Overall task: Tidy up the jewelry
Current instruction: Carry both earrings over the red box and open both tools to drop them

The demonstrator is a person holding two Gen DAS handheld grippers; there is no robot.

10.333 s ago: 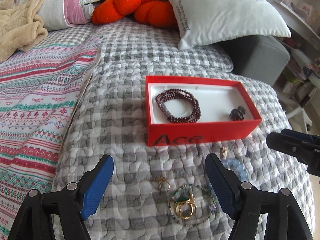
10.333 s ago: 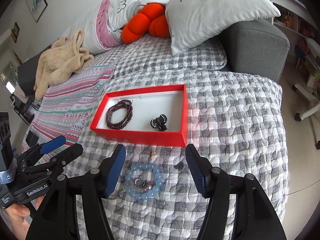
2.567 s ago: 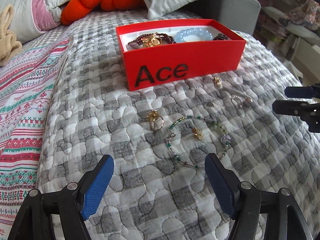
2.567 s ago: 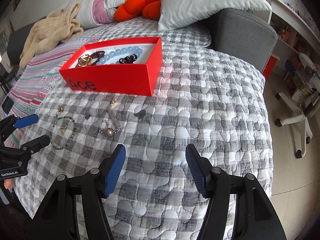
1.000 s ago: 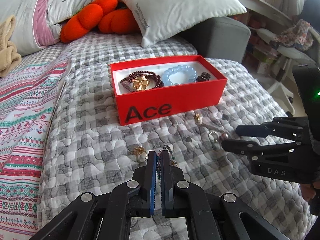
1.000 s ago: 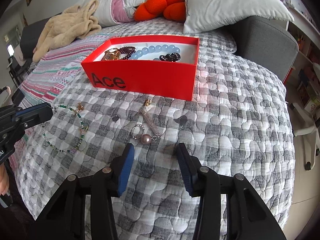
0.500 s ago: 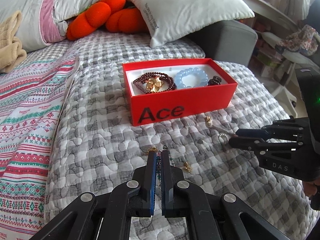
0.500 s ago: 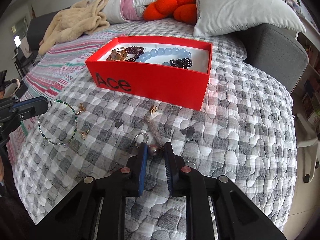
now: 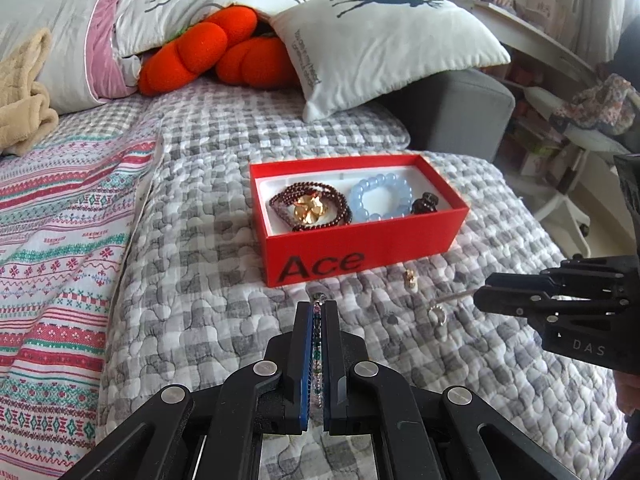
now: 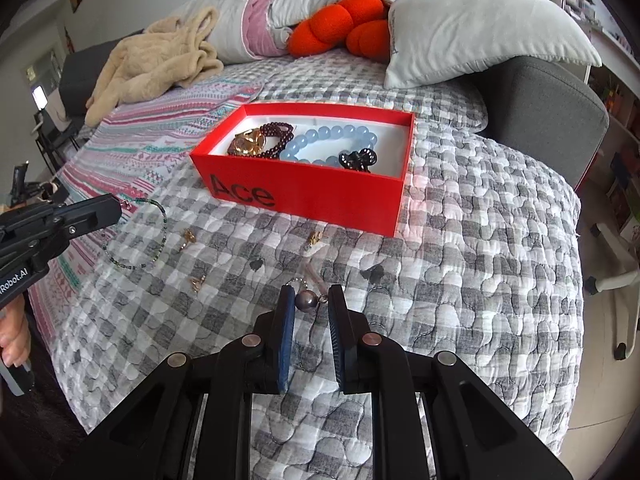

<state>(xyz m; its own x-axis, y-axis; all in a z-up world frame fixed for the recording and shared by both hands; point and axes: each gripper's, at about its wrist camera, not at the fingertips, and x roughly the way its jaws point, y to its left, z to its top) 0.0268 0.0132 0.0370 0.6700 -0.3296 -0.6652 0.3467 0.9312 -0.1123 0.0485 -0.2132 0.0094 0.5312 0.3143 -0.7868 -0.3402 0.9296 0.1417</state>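
The red "Ace" box (image 9: 360,256) (image 10: 304,188) stands on the grey checked quilt and holds a dark red bead bracelet (image 9: 340,210), a gold piece, a pale blue bead bracelet (image 9: 380,196) and a black clip (image 10: 358,159). My left gripper (image 9: 319,304) is shut on a green bead bracelet (image 10: 156,236), which dangles from it just above the quilt, left of the box. My right gripper (image 10: 311,298) is shut on a dark pearl pendant (image 10: 303,301). Its thin chain trails to a gold end (image 10: 316,236) lying before the box.
Two small gold earrings (image 10: 188,236) (image 10: 197,282) lie loose on the quilt between the grippers. A striped blanket (image 9: 60,240) covers the left side. Pillows (image 9: 384,40) and an orange plush (image 9: 208,48) sit behind the box. A grey armrest (image 10: 552,96) and the bed's edge are on the right.
The right jaws have closed on the pearl pendant and raised it slightly off the quilt. The left gripper stays shut on the green bracelet, now hanging a little higher.
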